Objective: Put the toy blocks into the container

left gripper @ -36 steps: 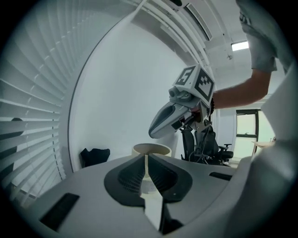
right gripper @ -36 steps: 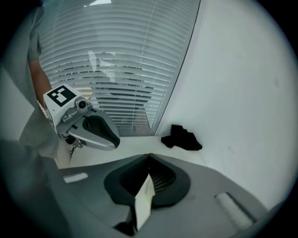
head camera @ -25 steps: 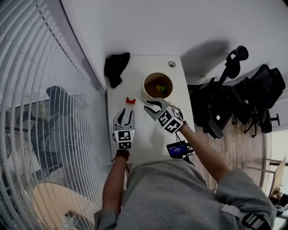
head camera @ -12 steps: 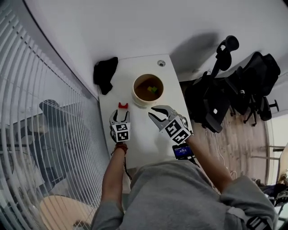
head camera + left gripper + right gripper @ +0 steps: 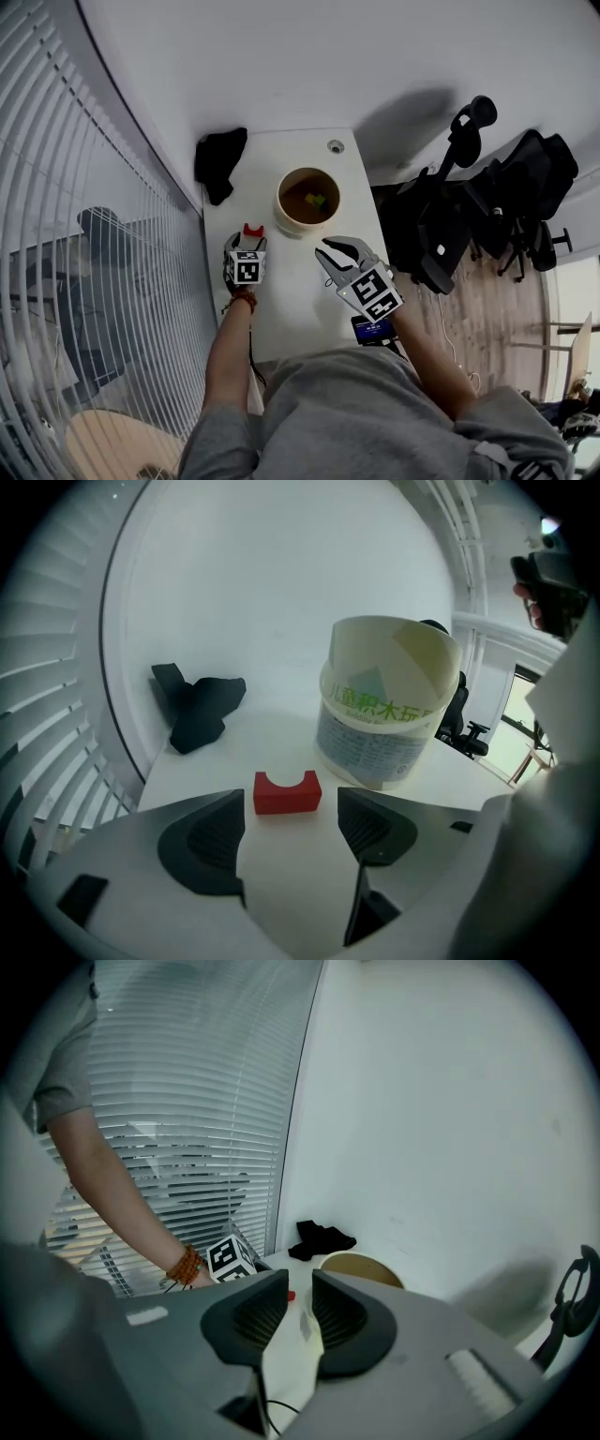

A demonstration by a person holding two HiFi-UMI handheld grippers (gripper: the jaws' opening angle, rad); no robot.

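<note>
A red arch-shaped block [image 5: 287, 792] lies on the white table [image 5: 291, 291], just left of the round cream container [image 5: 284, 214]. My left gripper [image 5: 289, 822] is low over the table with its jaws opening. The block sits just ahead of the tips, between their lines, and neither pad [image 5: 202, 841] touches it. In the head view the left gripper [image 5: 247, 246] is right behind the red block [image 5: 252, 230]. The container [image 5: 386, 705] holds green and yellow blocks [image 5: 317, 199]. My right gripper [image 5: 337, 255] hovers near the table's right edge, jaws a little apart and empty.
A black cloth [image 5: 220, 161] lies at the table's far left corner. A small device with a lit screen [image 5: 373, 329] sits at the near right edge. Black office chairs [image 5: 487, 206] stand to the right, window blinds [image 5: 84, 244] to the left.
My left gripper has moved forward up to the red block. The right gripper has drawn back from the container toward the person.
</note>
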